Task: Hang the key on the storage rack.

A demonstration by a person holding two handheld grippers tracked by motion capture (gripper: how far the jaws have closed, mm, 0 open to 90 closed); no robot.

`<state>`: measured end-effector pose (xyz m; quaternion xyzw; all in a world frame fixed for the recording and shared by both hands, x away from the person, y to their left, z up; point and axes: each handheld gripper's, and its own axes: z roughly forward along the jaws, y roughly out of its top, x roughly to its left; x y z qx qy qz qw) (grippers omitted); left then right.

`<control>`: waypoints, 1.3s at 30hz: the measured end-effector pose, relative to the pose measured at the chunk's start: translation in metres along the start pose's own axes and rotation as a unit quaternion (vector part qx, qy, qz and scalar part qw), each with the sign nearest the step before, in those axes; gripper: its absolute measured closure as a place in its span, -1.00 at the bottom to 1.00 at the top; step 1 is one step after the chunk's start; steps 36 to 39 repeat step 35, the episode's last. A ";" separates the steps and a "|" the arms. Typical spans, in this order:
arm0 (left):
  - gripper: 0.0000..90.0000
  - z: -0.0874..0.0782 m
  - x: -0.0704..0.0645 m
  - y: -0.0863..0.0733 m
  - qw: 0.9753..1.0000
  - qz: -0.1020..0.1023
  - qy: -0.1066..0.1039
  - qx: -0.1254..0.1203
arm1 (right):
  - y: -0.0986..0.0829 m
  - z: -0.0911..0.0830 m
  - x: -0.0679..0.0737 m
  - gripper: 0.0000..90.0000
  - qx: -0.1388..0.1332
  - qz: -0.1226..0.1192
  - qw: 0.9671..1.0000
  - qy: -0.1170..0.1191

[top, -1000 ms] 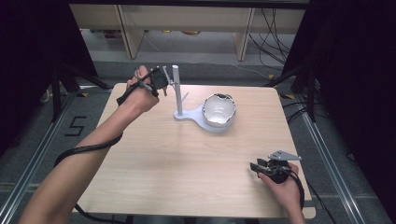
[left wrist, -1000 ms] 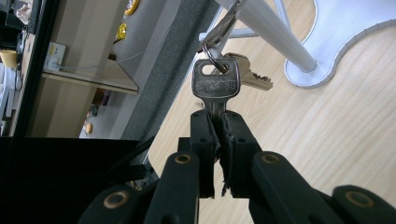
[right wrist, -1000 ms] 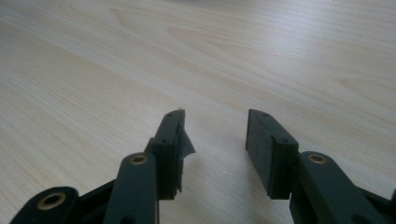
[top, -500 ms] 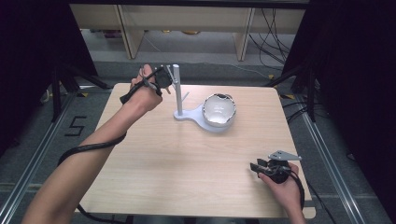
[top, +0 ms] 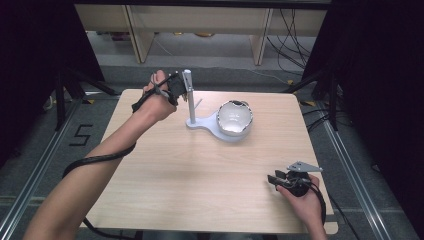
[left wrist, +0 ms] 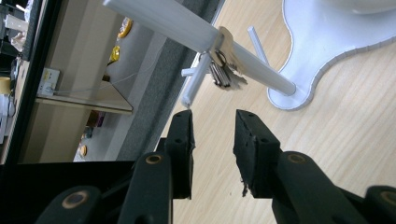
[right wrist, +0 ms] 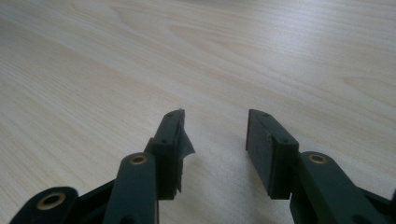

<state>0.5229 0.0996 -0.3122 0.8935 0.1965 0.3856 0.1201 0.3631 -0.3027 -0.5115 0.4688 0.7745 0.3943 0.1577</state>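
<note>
From the high view, the left gripper [top: 176,86] is up at the far left of the wooden table [top: 200,170], raised right beside the top of the white post [top: 189,97]. That post stands upright on a white stand [top: 206,123] whose wide end carries a white bowl [top: 234,118]. Over at the near right corner, the right gripper [top: 276,179] sits low by the table edge, held in the person's right hand [top: 302,200], well apart from the stand. The keys are too small to make out from up here.

Switching to the left gripper view: the camera is rolled over, so the post [left wrist: 196,35] runs slantwise across the top. A bunch of keys [left wrist: 222,73] hangs on its ring from the post where a thin peg [left wrist: 196,84] branches off. The left gripper [left wrist: 214,126] points straight at them, its two black jaws apart with a clear gap and nothing between them; the tips sit just short of the keys, and the tip of the peg ends right above the left-hand jaw. The stand's base [left wrist: 336,37] spreads out on the table beyond.

Now the right gripper view: the right gripper [right wrist: 215,128] looks along bare wood, jaws spread wide, empty, hovering close over the tabletop [right wrist: 140,60]
</note>
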 end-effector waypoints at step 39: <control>-0.26 0.007 -0.099 -0.138 0.936 -0.272 -0.108 -0.198 | -0.002 -0.003 0.001 0.14 -0.036 0.022 0.999 0.010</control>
